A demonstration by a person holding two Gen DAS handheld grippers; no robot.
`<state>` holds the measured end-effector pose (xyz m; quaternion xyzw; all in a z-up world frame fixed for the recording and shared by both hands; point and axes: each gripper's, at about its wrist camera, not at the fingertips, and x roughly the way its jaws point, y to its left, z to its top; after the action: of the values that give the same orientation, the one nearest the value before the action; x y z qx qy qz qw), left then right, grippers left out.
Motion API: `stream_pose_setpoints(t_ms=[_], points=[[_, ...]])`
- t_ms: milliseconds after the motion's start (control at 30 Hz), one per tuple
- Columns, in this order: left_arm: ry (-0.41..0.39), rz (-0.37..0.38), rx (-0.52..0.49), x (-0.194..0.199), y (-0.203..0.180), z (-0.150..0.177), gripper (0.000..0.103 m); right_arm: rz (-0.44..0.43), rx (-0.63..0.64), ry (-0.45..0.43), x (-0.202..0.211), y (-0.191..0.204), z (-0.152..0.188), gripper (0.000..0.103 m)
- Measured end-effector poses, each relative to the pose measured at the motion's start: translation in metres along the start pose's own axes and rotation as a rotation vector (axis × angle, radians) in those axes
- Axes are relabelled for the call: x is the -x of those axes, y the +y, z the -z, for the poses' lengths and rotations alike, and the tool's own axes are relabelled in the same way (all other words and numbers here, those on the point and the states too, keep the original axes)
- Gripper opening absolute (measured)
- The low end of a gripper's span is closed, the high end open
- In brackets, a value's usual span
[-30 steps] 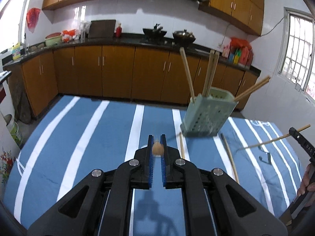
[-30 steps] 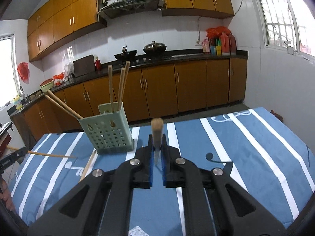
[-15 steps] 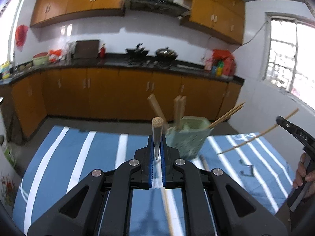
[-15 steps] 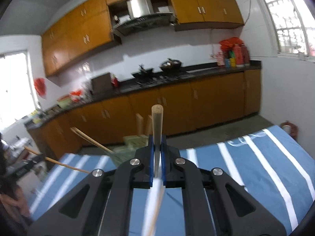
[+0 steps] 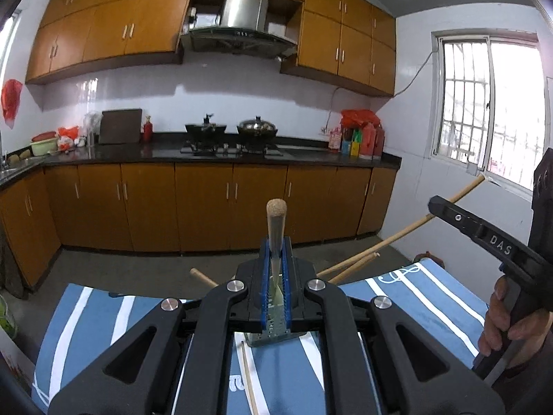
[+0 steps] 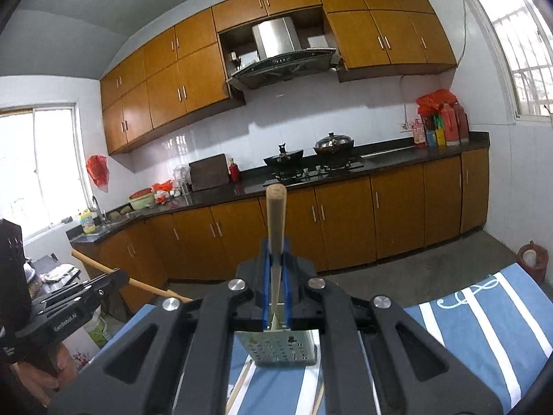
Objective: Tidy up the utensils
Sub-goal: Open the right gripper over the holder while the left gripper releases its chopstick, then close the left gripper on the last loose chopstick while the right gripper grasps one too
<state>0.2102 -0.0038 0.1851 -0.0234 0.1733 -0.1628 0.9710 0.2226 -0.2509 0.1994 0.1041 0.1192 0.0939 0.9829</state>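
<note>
My own fingers hide most of the green perforated holder (image 6: 283, 349) on the blue striped tablecloth (image 6: 484, 314); loose chopsticks (image 5: 249, 380) lie beside it. Kitchen cabinets (image 5: 207, 204) fill the background. My left gripper (image 5: 275, 269) and right gripper (image 6: 275, 269), both nearly level, each clamp a chopstick (image 5: 275, 221) pointing forward.
</note>
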Motion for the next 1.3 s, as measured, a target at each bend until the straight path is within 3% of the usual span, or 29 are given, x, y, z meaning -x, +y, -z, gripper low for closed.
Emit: stream_pose_setpoints(t_ms=[333, 567, 700, 1000, 1300], points=[[0.141, -0.015, -0.004, -0.059, 0.007, 0.011, 0.007, 0.047, -0.022, 0.165, -0.083, -0.013, 0.022, 0.007], [0.188, -0.023, 0.027, -0.082, 0.015, 0.017, 0.007, 0.065, -0.014, 0.193, -0.101, -0.012, 0.032, 0.01], [0.178, -0.014, 0.06, -0.078, 0.017, 0.017, 0.007, 0.065, -0.02, 0.174, -0.094, -0.016, 0.032, 0.023], [0.133, -0.031, 0.078, -0.057, 0.016, 0.011, 0.008, 0.085, -0.065, 0.113, -0.051, -0.031, 0.032, 0.026], [0.131, -0.012, 0.103, -0.06, 0.011, 0.011, 0.008, 0.099, -0.078, 0.111, -0.029, -0.042, 0.041, 0.026]])
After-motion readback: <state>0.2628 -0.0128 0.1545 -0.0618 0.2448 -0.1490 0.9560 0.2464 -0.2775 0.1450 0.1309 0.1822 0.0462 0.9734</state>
